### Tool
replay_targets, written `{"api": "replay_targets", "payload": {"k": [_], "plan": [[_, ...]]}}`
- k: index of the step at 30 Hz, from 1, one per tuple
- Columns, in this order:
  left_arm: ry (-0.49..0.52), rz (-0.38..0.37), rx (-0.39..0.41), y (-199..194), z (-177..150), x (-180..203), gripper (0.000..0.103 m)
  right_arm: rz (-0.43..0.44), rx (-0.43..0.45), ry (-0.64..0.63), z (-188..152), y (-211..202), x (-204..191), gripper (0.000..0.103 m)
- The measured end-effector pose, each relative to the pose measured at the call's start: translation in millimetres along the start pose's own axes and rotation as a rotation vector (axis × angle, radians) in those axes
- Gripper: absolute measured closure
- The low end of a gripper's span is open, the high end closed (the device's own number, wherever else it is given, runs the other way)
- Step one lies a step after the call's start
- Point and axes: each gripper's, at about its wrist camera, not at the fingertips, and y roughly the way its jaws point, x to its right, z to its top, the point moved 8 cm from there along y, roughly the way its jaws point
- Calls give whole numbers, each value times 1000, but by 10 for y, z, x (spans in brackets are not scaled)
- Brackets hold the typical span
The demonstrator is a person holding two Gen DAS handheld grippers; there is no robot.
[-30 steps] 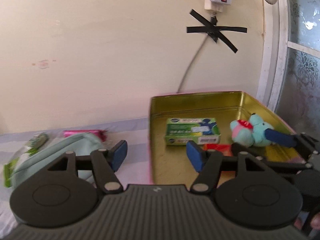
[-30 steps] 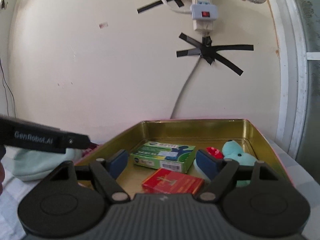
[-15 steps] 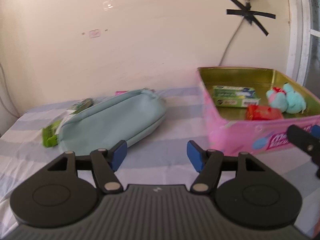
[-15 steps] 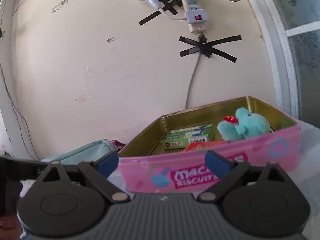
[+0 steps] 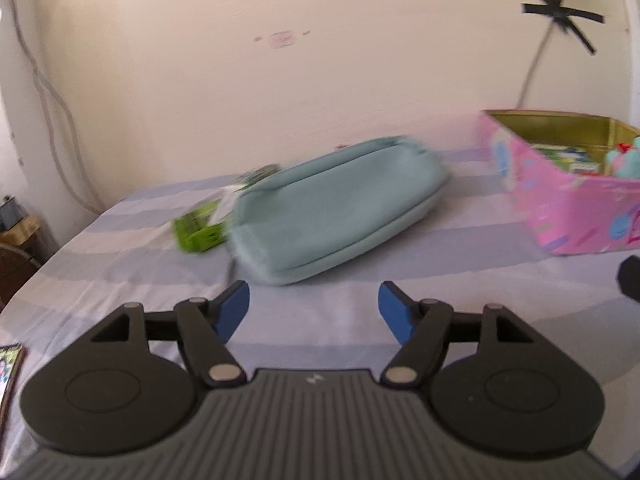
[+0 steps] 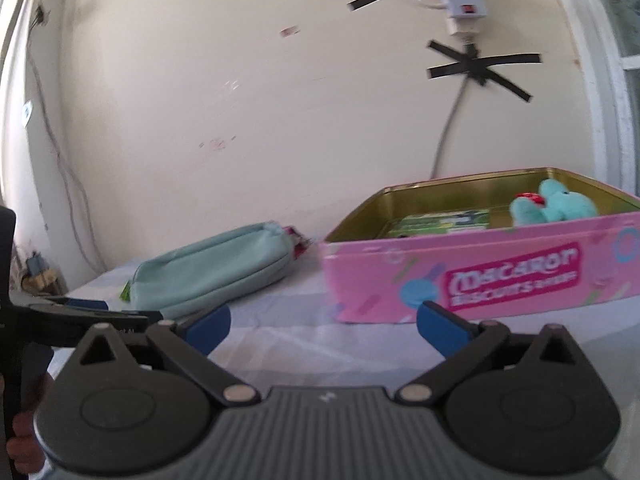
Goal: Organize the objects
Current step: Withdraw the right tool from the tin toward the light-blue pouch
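Note:
A pale teal zip pouch (image 5: 336, 208) lies on the striped cloth just ahead of my left gripper (image 5: 314, 312), which is open and empty. The pouch also shows in the right wrist view (image 6: 216, 264). A pink biscuit tin (image 6: 480, 276) stands to its right, also in the left wrist view (image 5: 572, 204). It holds a green box (image 6: 444, 220) and a teal plush toy (image 6: 556, 208). My right gripper (image 6: 324, 326) is open and empty, in front of the tin's near wall.
A green packet (image 5: 204, 228) lies left of the pouch. A pink wrapper (image 6: 298, 242) sits between pouch and tin. The wall with a taped cable (image 6: 452, 120) is close behind. A printed card (image 5: 10, 364) lies at the near left edge.
Both grippers have pulled back out of the tin and lowered. The left one has swung left and now faces the pouch. Both stay open.

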Motion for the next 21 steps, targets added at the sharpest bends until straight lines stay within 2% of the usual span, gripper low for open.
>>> {"api": "replay_targets", "payload": {"k": [10,16,19,21], "plan": [[-138,67,-79,174,-305,-645,30,96,-110,-145,-152,299,-659,0],[-265,4,-112,230,-361,-825,30,130,-165,-199,-185,553,-918,0],[-300,-26,-106,220,-362,-850,26,146,-174,-162,-173,637,-940,1],[-309,-49,-110,251,-343,-853,20,170,-190,-146,-195,675,-939,4]]}}
